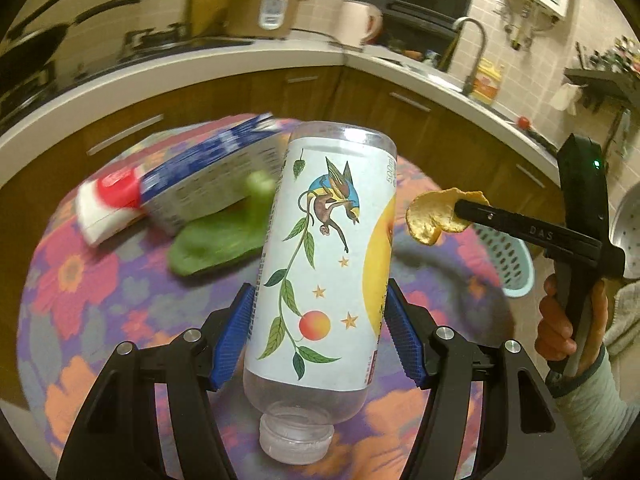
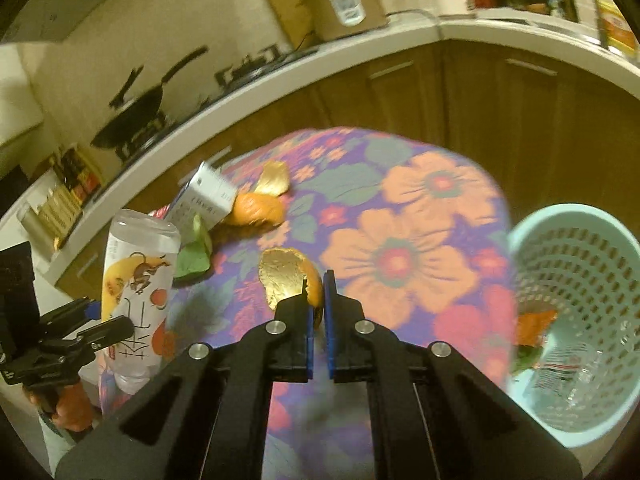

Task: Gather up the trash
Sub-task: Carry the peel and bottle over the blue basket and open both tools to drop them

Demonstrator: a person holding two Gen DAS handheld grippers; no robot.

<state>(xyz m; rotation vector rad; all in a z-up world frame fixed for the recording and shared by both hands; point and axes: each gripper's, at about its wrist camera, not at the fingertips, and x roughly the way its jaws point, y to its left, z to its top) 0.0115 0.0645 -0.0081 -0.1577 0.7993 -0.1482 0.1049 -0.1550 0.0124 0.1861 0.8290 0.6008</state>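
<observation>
Clear plastic bottle (image 1: 320, 276) with a white illustrated label, empty, held upside down above the flowered tablecloth (image 1: 100, 300), cap end nearest the left wrist camera. Left gripper (image 1: 316, 332) clamped on it, blue pads (image 1: 234, 336) pressed against both sides of the label. Same bottle visible at far left of the right wrist view (image 2: 136, 280).

Right gripper (image 2: 319, 276) pinching a curl of orange peel (image 2: 286, 278), jaws squeezed nearly together on its edge, pale inner side of the peel facing up. Peel lifted clear of the cloth. From the left wrist view, peel (image 1: 434, 216) hanging at the tip of the black fingers, a hand (image 1: 568, 320) wrapped round the handle below.

Pale green perforated wastebasket (image 2: 576, 264) just off the right edge of the table, already containing a scrap of orange peel, something green and a clear wrapper or bottle.

On the cloth at the far side: blue-and-white carton (image 2: 204, 196), tipped; two more pieces of peel (image 2: 256, 208) beside it; green scrap (image 2: 194, 258); tissue pack with red spot (image 1: 108, 204).

Kitchen counter (image 1: 200, 76) curving behind, rice cooker (image 1: 262, 8) on it.
</observation>
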